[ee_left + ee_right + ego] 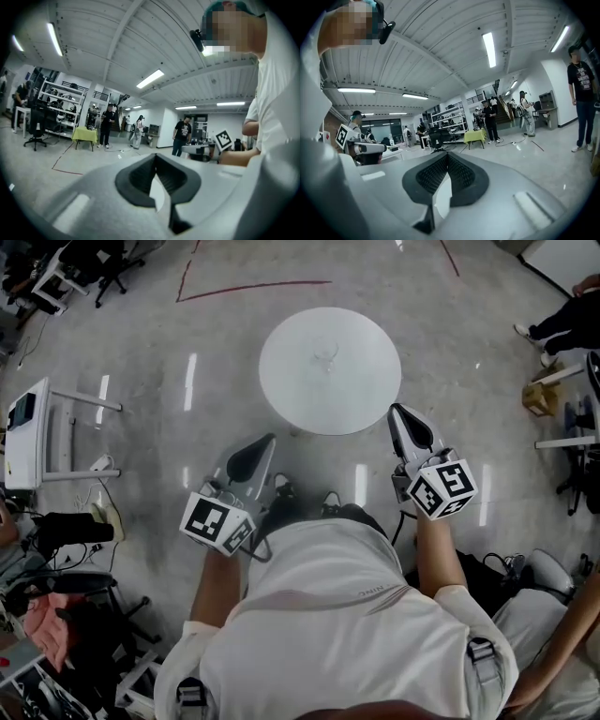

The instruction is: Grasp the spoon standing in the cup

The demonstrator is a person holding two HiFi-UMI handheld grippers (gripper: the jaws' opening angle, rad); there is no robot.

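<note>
Your left tool point(265, 443) sits left of centre in the head view and your right tool point(398, 416) right of centre. Both point up the frame toward the round white counter point(366, 399). The right tool's tip overlaps the counter's lower right rim in the picture, and the left one stops short of it.

The cup point(325, 357) stands near the middle of the counter, upper centre of the frame, clear and faint. The spoon can't be told apart from it at this size. The cup is well apart from both tools.

In the left gripper view, the jaws of the left tool point(155, 158) are closed tip to tip, with nothing between them. It's the same in the right gripper view: the right tool point(447, 156) has its jaws together and is empty. Both cameras look out across an open floor point(42, 168) with people point(108, 125) standing far off.
</note>
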